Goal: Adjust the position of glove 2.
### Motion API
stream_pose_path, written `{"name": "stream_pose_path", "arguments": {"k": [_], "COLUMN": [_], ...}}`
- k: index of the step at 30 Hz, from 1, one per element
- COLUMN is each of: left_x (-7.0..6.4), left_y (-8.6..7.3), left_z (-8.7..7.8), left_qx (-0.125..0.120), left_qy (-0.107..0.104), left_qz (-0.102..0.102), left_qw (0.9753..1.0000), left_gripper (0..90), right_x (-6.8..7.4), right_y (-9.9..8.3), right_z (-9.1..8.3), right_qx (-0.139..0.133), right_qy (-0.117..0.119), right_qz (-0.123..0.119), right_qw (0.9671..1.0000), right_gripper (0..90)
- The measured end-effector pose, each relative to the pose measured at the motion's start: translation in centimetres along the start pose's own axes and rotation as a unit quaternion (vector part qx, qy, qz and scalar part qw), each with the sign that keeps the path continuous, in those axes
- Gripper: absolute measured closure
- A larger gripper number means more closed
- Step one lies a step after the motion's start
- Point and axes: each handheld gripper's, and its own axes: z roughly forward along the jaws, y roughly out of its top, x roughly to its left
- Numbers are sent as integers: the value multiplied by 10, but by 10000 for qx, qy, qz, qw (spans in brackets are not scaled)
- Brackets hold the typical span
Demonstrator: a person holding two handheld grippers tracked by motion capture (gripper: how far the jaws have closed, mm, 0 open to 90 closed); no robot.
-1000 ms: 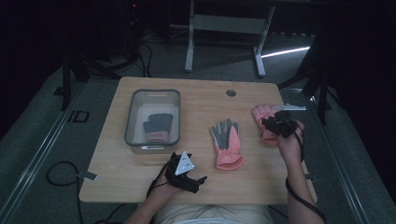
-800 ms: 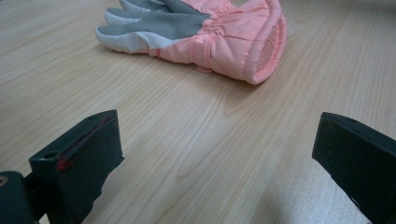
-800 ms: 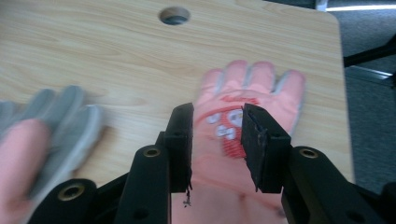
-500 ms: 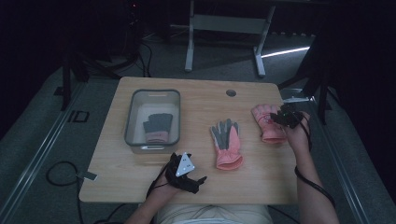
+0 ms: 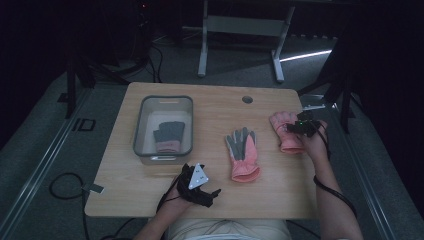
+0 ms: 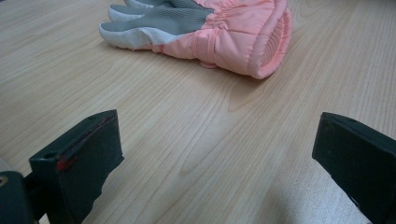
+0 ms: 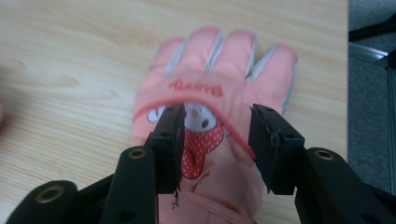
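A pink glove with a grey palm (image 5: 243,156) (image 6: 219,28) lies palm up in the middle of the wooden table (image 5: 210,112). At the right lies a second pink glove (image 5: 283,131) (image 7: 219,93), back up, with a cartoon patch. My right gripper (image 5: 296,127) (image 7: 218,114) hovers over that patch, open, its jaws either side of it. My left gripper (image 5: 212,196) (image 6: 215,135) rests near the table's front edge, wide open with bare wood between its jaws. It points toward the cuff of the middle glove.
A clear grey-rimmed bin (image 5: 145,150) stands at the table's left and holds a dark glove with a pink cuff (image 5: 169,136). A round cable hole (image 5: 247,99) sits near the far edge. Cables trail on the floor at the left.
The right hand drifted right over the right glove, then came back a little left. The left gripper has stayed where it was.
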Motion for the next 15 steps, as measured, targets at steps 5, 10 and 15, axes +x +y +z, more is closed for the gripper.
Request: {"name": "stream_pose_path", "arguments": {"k": [5,10,15], "left_x": [0,2,1], "left_y": [0,0,0], "left_z": [0,0,0], "left_qx": [-2,-25,-19], "left_qy": [0,41,43], "left_qz": [7,-17,-14], "left_qw": [10000,10000,10000], "left_gripper": [12,12,12], "right_x": [8,15,14], "right_y": [-5,-7,-4], "right_z": [10,15,16], "right_qx": [99,114,169], "right_qy": [-162,-313,-263], "right_qz": [-149,-231,-54], "right_qw": [9997,9992,9995], "right_gripper": [568,681,774]}}
